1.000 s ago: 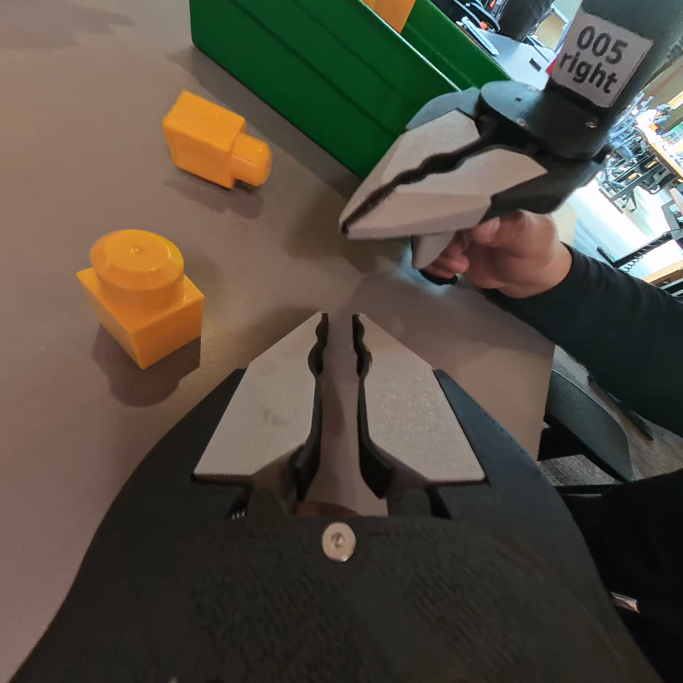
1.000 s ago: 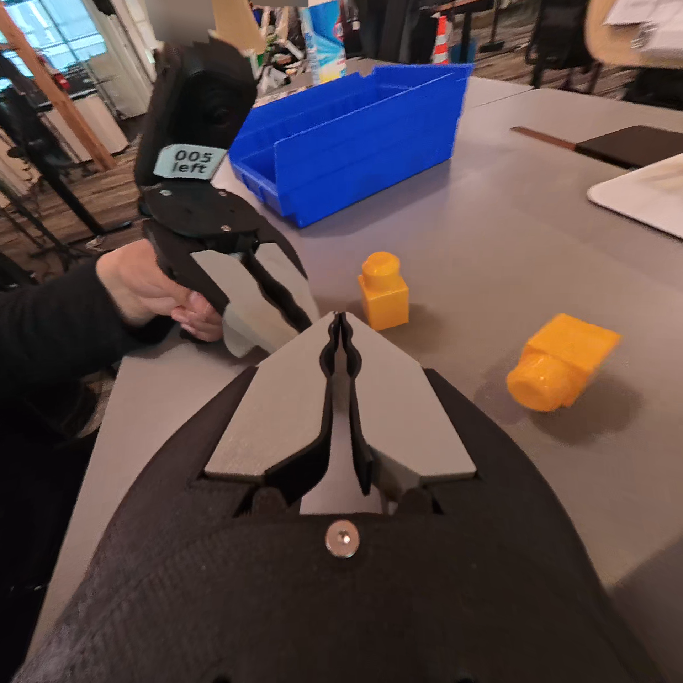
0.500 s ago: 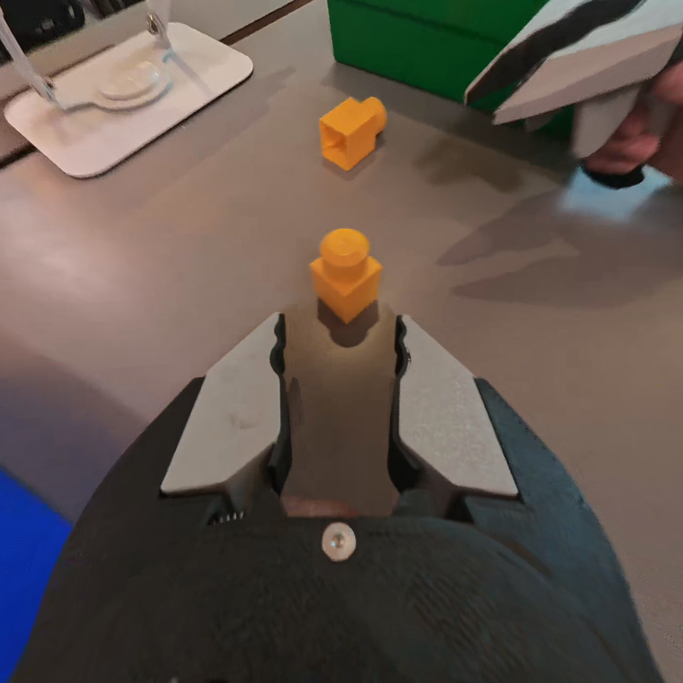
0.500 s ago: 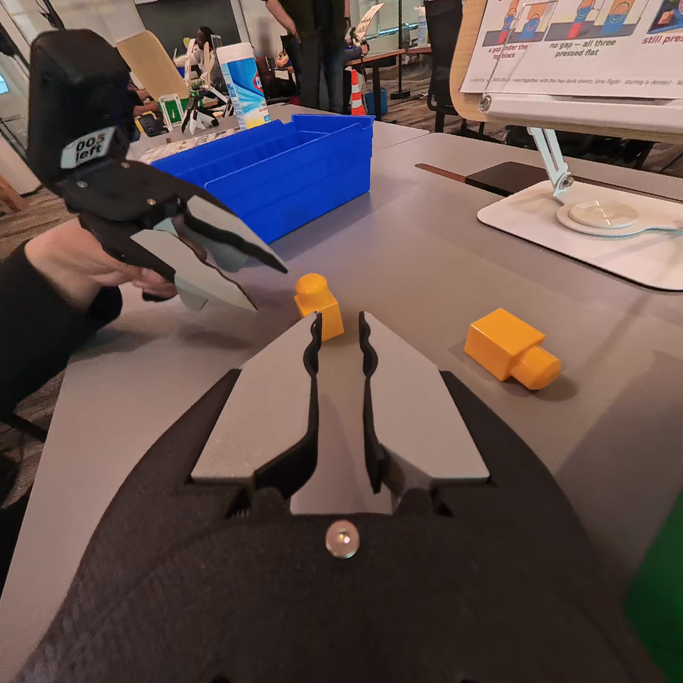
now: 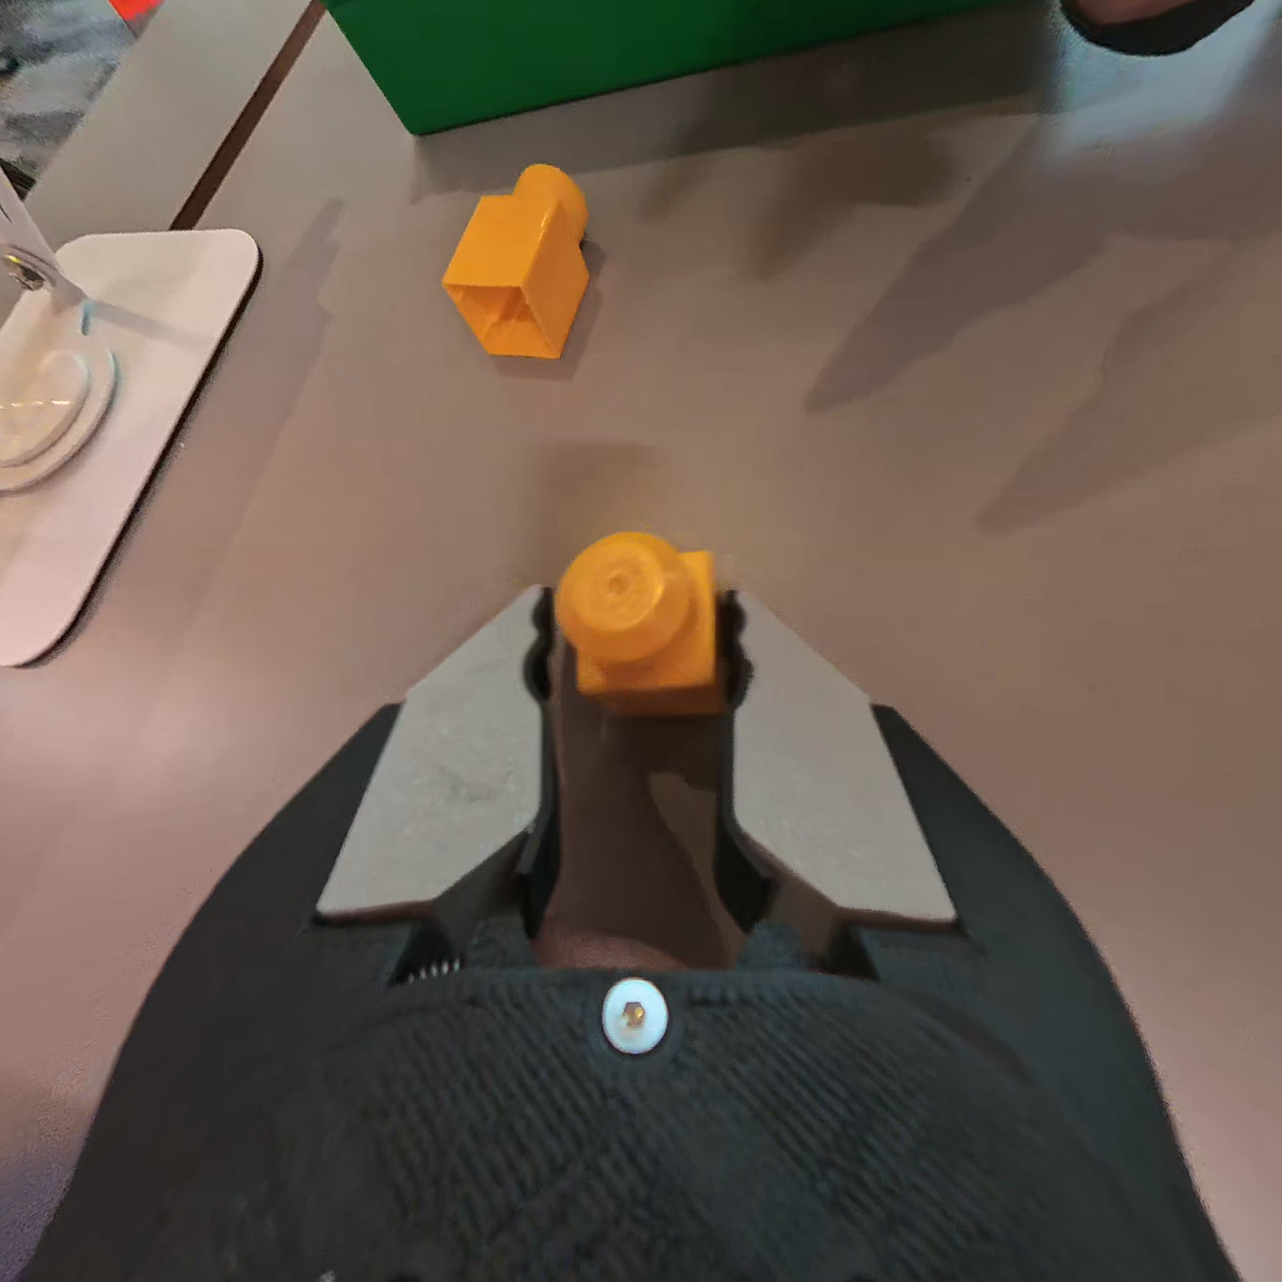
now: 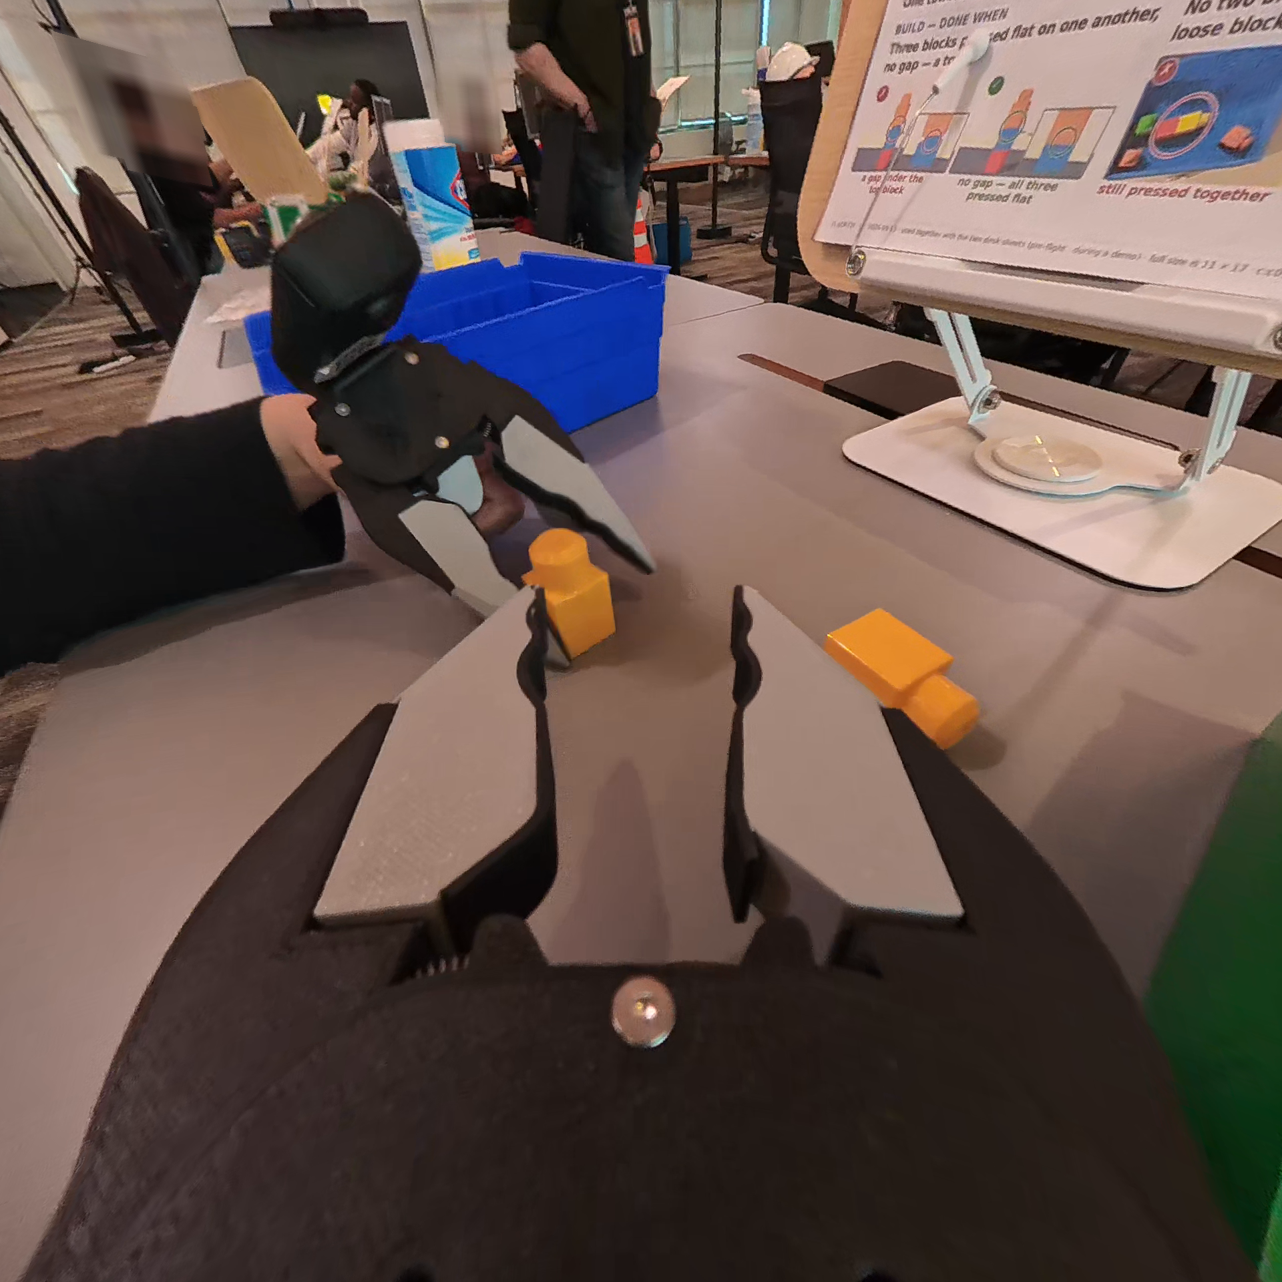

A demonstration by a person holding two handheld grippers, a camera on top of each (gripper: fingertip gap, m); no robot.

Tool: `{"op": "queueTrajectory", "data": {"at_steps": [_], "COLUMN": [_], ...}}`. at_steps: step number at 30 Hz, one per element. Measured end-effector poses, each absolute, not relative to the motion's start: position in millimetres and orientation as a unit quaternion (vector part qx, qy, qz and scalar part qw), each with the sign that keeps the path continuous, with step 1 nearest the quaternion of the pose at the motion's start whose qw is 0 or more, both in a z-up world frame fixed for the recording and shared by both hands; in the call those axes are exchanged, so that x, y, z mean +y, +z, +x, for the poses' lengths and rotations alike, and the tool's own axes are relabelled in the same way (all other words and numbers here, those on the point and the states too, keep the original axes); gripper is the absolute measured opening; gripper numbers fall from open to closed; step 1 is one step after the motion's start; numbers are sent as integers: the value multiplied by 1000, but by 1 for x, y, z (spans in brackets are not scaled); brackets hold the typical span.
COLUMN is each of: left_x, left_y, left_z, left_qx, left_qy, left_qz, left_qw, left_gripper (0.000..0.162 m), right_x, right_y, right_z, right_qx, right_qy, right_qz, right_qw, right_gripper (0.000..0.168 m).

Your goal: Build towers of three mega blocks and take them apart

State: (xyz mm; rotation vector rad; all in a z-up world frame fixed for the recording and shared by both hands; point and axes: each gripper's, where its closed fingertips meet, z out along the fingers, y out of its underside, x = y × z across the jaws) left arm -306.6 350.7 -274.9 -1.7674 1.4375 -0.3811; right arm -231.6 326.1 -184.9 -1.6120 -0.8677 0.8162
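Orange upright block [image 5: 645, 642], square with one round stud on top, stands between the spread fingers of the left gripper [image 5: 637, 624], ungripped; beyond it lies a toppled twin [image 5: 520, 267]. Right gripper [image 6: 635, 610] gapes empty.

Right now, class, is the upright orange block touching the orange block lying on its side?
Apart. The left wrist view shows bare table between the upright block and the block on its side.

Grey laminate tabletop [image 6: 798, 485], second grey table [image 6: 701, 295] behind it. Dark wood-pattern floor [image 6: 41, 388] at left. Black office chair [image 6: 787, 159] by tall bright windows [image 6: 694, 62] in back. White wall [image 6: 21, 229] far left.
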Motion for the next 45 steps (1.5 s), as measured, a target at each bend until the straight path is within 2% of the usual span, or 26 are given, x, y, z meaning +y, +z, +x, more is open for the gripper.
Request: {"op": "queueTrajectory", "data": {"at_steps": [1, 6, 14, 23, 29, 30, 36, 45], "left_x": [351, 351, 331, 315, 309, 309, 309, 323], "left_y": [-276, -278, -278, -279, -279, -279, -280, -278], "left_z": [-306, -308, -304, -305, -304, -304, -305, -334], "left_qx": [565, 533, 563, 586, 596, 596, 594, 577], "left_qy": [-154, -156, -187, -211, -220, -221, -228, -204], "left_qz": [-706, -734, -714, -696, -688, -688, -692, -704], "left_qw": [398, 390, 372, 356, 350, 349, 342, 362], "left_gripper": [39, 38, 38, 38, 38, 38, 38, 38], "right_x": [329, 364, 401, 437, 424, 418, 379, 371], "right_y": [-188, -223, -236, -242, -264, -264, -259, -251], "right_z": [-231, -217, -202, -201, -227, -230, -244, -241], "right_qx": [-364, -321, -310, -296, -371, -385, -450, -428], "right_qy": [335, 254, 115, 148, 241, 256, 300, 332], "right_qz": [-682, -754, -783, -800, -806, -798, -755, -752], "right_qw": [539, 514, 527, 500, 393, 387, 370, 375], "right_gripper": [51, 53, 56, 56, 55, 50, 49, 57]}}
